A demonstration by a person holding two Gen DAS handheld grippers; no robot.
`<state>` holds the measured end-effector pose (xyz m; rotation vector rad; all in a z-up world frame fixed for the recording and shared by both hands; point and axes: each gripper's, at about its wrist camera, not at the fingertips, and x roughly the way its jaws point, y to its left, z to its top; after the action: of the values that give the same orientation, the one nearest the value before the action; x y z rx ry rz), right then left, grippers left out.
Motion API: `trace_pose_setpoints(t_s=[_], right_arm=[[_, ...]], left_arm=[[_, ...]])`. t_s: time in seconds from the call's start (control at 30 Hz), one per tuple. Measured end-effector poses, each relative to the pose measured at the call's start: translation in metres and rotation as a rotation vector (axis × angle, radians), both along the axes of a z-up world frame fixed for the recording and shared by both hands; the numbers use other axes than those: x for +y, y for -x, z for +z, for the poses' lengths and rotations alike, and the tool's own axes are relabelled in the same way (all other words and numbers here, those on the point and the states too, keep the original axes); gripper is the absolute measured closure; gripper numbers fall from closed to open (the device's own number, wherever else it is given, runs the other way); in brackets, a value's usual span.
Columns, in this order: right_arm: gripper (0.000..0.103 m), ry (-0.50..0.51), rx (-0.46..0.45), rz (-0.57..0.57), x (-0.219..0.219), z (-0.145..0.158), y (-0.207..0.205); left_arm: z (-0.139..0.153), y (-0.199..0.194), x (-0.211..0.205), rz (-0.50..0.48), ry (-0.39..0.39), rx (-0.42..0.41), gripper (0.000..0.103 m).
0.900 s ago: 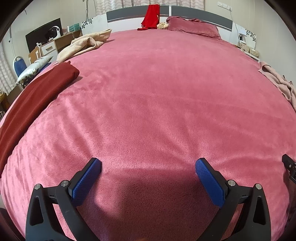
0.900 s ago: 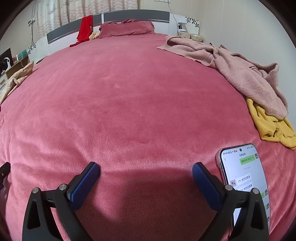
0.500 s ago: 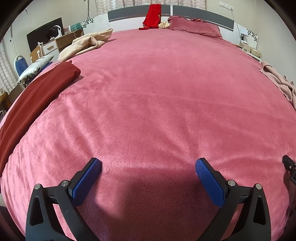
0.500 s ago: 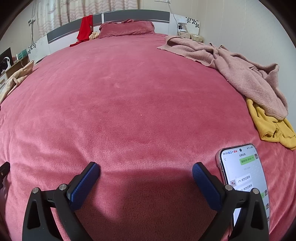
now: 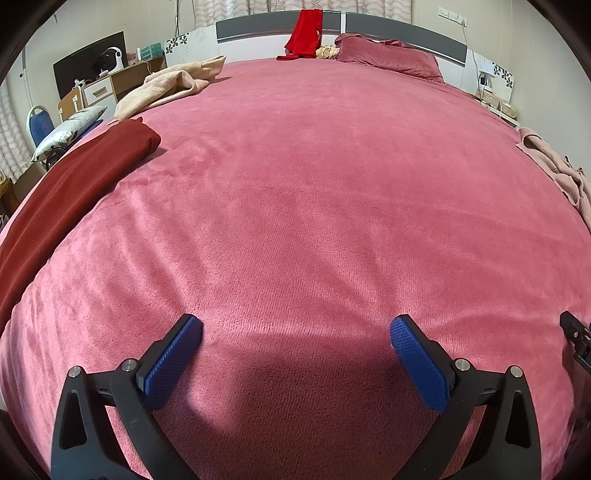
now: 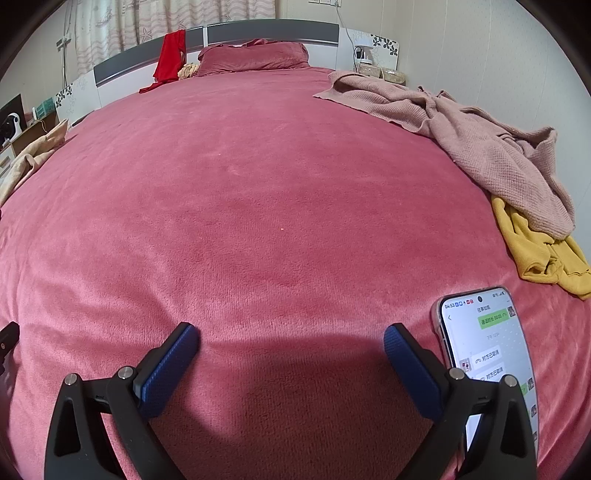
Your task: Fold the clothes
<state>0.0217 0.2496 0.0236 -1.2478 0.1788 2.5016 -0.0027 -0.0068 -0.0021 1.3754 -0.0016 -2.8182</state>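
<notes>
Left wrist view: the left gripper (image 5: 295,328) hangs over the plush pink bed (image 5: 314,192) as before, jaws wide and empty; a flat maroon cloth (image 5: 74,184) lies along the left edge. Right wrist view: nothing has shifted, so folding hasn't begun; the right gripper (image 6: 291,338) gapes empty, a rumpled waffle-knit (image 6: 491,155) and yellow garment (image 6: 539,254) at the right edge, a glossy phone (image 6: 487,354) beside.

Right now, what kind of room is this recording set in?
A home bedroom: a wide bed under a pink plush blanket, a headboard with a pillow, and loose clothes like the mauve knit.
</notes>
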Motion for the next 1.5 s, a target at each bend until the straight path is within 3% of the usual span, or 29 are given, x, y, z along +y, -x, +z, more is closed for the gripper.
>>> trace_pose_setpoints(t_s=[0.93,1.0,1.07,1.2,1.37,1.5], right_arm=[[0.0,0.043,-0.013,0.019,0.004,0.005,0.0],[0.0,0.101,-0.002,0.044,0.011,0.016,0.0],[0.0,0.164,0.07,0.066,0.026,0.043,-0.005],[0.0,0.077,0.244,0.055,0.065,0.119,-0.017],[0.0,0.055,0.199,-0.027,0.112,0.138,-0.011],[0.0,0.006,0.125,-0.085,0.148,0.128,0.0]], left_arm=[[-0.001,0.004,0.005,0.003,0.002,0.0,0.0],[-0.001,0.004,0.005,0.003,0.001,0.0,0.0],[0.0,0.003,0.006,0.002,0.001,0.0,0.0],[0.0,0.002,0.006,0.002,0.0,0.001,0.0],[0.0,0.003,0.005,0.002,0.0,0.001,0.0],[0.0,0.002,0.006,0.002,0.004,0.001,0.0]])
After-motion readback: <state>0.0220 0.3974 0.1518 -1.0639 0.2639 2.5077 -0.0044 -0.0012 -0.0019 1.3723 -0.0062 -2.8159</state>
